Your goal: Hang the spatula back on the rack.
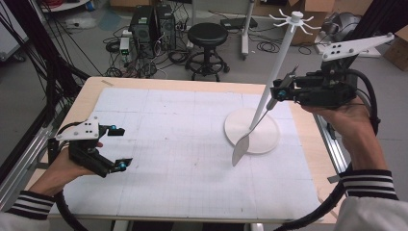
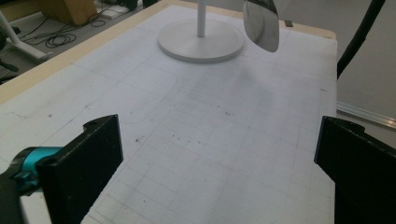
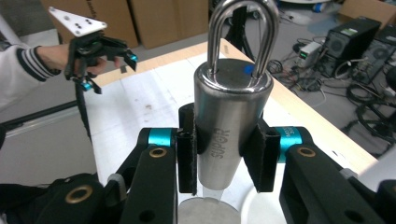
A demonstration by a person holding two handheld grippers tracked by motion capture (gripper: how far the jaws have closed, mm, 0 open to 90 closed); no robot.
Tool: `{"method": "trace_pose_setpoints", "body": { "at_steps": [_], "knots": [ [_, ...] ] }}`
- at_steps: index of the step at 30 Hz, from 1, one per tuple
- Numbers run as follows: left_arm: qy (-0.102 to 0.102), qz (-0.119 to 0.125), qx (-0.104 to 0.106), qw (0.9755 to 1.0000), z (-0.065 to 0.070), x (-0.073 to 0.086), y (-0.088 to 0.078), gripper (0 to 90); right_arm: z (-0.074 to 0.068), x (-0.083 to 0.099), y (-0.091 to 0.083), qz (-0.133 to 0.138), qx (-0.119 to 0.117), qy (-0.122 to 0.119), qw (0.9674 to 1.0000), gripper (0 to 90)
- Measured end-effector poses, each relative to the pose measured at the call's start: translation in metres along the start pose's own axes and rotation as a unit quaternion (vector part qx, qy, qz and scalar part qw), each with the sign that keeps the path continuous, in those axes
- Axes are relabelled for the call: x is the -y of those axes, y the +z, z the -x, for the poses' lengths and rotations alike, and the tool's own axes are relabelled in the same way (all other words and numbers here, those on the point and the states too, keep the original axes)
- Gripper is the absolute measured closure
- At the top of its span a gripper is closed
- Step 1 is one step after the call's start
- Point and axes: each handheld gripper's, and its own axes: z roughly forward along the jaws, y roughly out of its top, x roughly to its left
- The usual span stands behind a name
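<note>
I see the table from above, a white gridded mat [image 1: 159,144] covering most of its wooden top. My right gripper [image 1: 279,94] is raised above the right side of the table and clamps the steel handle of a spatula [image 1: 240,150]; its jaws press on both sides of the handle. In the right gripper view the handle [image 3: 231,126] stands upright between the two black pads, a steel hanging loop [image 3: 243,32] at its top and the word SUPOR down its side. The spatula hangs slanting down and to the left, its flat blade in the air just over the near edge of a white round base [image 1: 252,129]. From that base a thin white pole [image 1: 281,62] rises to a ring of hooks [image 1: 294,20]. My left gripper [image 1: 118,147] sits low over the left edge of the mat, well apart from the spatula, jaws wide with nothing between them
</note>
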Motion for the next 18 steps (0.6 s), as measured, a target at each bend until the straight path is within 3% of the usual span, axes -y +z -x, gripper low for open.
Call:
{"method": "trace_pose_setpoints", "body": {
  "at_steps": [18],
  "knots": [
    [-0.017,0.010,-0.007,0.9998,-0.003,0.022,0.001,1.7,0.044,-0.002,-0.010,-0.025,0.038,0.031,0.9985,69.0]
  ]
}}
